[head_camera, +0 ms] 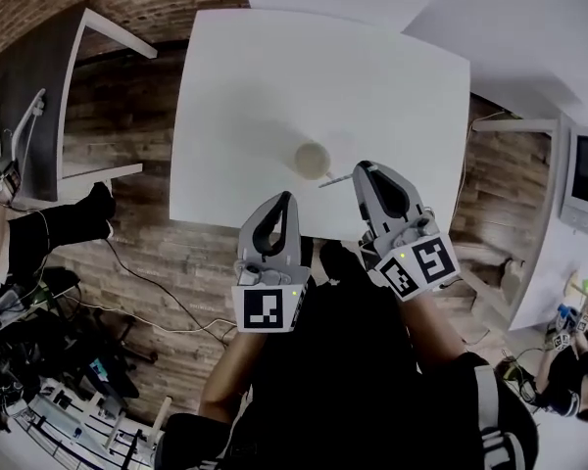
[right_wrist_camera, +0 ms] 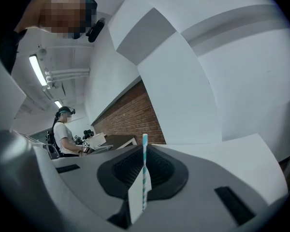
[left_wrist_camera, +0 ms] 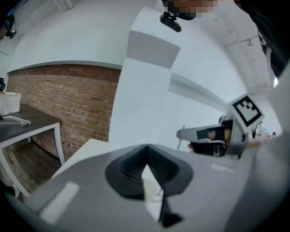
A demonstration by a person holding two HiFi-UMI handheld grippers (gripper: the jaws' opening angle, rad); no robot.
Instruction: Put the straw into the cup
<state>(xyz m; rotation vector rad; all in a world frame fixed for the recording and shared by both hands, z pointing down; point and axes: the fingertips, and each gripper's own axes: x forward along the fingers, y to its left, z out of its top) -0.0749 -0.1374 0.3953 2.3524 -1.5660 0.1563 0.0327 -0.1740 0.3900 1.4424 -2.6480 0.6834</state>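
**Right jaws clenched on the straw, cup just beside**

My right gripper pinches the striped straw, which pokes out sideways at the tip toward the cup on the white worktop. My left gripper has its jaws pressed together, empty, at the worktop's near edge. Both forearms reach forward side by side, tilted slightly downward.
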